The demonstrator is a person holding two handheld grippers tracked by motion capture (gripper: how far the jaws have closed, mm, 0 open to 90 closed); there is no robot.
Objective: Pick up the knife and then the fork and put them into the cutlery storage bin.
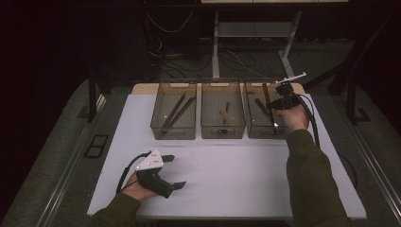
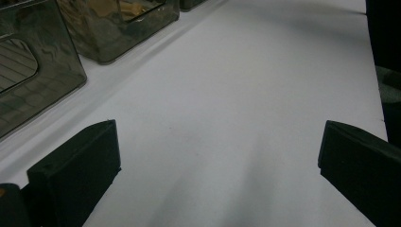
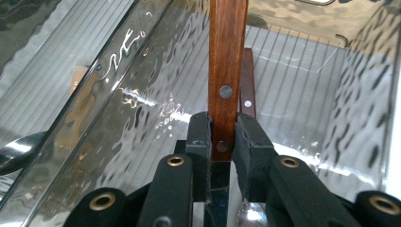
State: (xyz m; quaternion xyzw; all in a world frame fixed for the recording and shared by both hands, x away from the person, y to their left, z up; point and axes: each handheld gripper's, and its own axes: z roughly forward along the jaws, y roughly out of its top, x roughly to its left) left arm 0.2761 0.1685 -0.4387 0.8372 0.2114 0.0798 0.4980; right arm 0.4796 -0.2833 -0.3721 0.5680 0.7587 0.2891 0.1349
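Right gripper point(image 3: 222, 137): pads clamped on wooden handle point(image 3: 228, 61), rising to 12 o'clock, inside clear bin point(image 3: 307, 71); second handle point(image 3: 247, 80) behind.

Three bins stand in a row along the table point(image 1: 227, 175) at its 12 o'clock edge: left bin point(image 1: 173, 116), middle bin point(image 1: 222, 115), right bin point(image 1: 257, 118). The right gripper point(image 1: 276, 113) sits over the right bin, a wooden-handled utensil point(image 3: 228, 71) between its jaws. The left gripper point(image 1: 172, 172) rests at 8 o'clock on the table.

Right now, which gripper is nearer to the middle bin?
Right. The right gripper is over the right-hand bin, next to the middle bin, clamping a wooden-handled utensil. The left gripper sits open on the table's near side.
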